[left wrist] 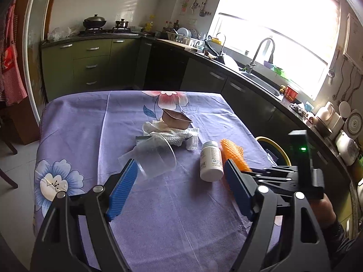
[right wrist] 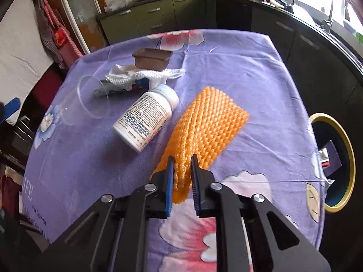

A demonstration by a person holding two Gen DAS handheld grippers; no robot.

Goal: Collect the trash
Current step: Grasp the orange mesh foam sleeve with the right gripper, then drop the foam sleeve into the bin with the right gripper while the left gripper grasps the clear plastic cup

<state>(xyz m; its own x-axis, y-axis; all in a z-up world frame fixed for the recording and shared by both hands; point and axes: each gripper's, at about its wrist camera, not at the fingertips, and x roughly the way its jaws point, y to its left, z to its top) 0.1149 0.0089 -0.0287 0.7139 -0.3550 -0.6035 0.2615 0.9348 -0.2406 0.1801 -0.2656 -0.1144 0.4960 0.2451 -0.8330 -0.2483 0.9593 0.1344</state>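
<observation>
Pinched between the right gripper's (right wrist: 182, 161) nearly closed fingers, the orange foam net (right wrist: 204, 122) lay on the tablecloth (right wrist: 261, 86), grasp apparently made, next needing carrying to the bin (right wrist: 333, 161); the left gripper (left wrist: 181, 172) gaped empty.

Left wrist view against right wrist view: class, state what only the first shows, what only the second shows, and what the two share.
Only the left wrist view shows the left gripper with jaws open, aimed at the clear plastic cup, plus the bright window above the sink.

Only the right wrist view shows the right gripper pinching the near end of the orange foam net.

Both show the cup, white bottle, foil tray, crumpled tissue, purple tablecloth and yellow-rimmed bin.
</observation>
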